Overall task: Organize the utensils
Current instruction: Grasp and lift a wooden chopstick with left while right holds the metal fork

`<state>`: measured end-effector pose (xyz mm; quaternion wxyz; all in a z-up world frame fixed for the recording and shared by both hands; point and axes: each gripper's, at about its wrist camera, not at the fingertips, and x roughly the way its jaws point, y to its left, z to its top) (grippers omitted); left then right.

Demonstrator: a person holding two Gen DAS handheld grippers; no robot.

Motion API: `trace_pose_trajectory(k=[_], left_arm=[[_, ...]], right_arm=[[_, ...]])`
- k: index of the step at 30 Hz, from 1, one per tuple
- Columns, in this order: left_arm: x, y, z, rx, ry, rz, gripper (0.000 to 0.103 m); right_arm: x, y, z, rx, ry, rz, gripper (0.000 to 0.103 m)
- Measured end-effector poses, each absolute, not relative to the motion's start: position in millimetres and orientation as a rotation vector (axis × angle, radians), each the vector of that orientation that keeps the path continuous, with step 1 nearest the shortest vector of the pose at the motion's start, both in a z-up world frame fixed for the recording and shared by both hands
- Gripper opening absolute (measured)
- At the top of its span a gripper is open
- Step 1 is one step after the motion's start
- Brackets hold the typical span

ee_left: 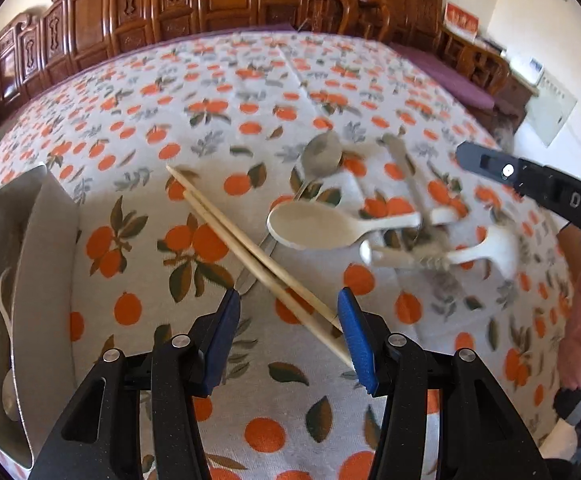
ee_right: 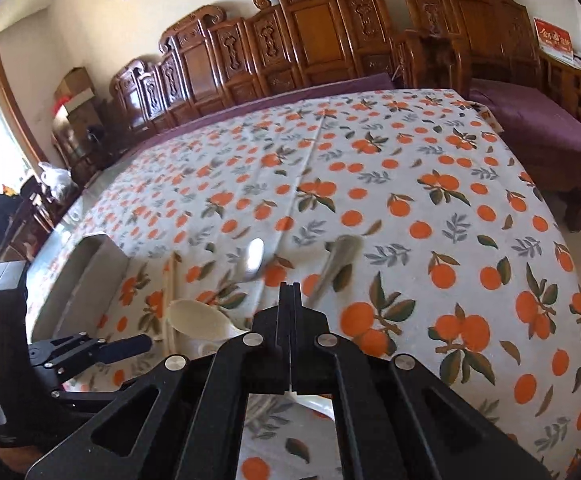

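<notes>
Utensil tray cut by left frame edge, contents mostly hidden. Far spoons motion-blurred. White spoon handle hidden behind right gripper.

The left wrist view looks steeply down past the left gripper at the surface, close to the chopsticks at its centre. The right wrist view sits behind the right gripper, tilted less steeply, facing carved wooden furniture at twelve o'clock. Both share the cream spoon, the chopsticks and the organizer tray at nine o'clock.
</notes>
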<state>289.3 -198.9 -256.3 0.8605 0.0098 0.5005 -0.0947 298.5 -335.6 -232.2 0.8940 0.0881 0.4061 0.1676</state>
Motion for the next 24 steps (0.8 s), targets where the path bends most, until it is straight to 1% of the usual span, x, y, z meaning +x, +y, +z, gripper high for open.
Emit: trace_pose_trajectory(k=[4,6,8,13,15,19,20,24], left_arm=[[289,-195,-255,0.018,1.05,-0.19,0.047],[288,-192,-256,0.02,1.052,-0.189,0.047],[285,-189,-257,0.034,1.05,-0.186,0.045],[274,-180,-256,0.054,1.058,-0.19,0.045],[269,-172,-255,0.042,1.062,-0.191,0.045],[265,-162,-255,0.04,1.062,-0.194,0.045],[264,-161,-255,0.041,1.062,-0.194,0.045],[264,-156,-254,0.03,1.065,-0.202,0.045]], right_arm=[[300,-331,-236,0.154,0.848,0.324,0.001],[302,-332,-240,0.146,0.853,0.302,0.003],[305,-333,-244,0.142,0.866,0.289,0.004],[312,-324,-259,0.117,0.922,0.288,0.004],[313,-319,-260,0.113,0.925,0.298,0.01],[318,-311,-263,0.1,0.937,0.287,0.015],[319,-309,-264,0.092,0.942,0.276,0.019],[324,-305,-272,0.071,0.969,0.242,0.02]])
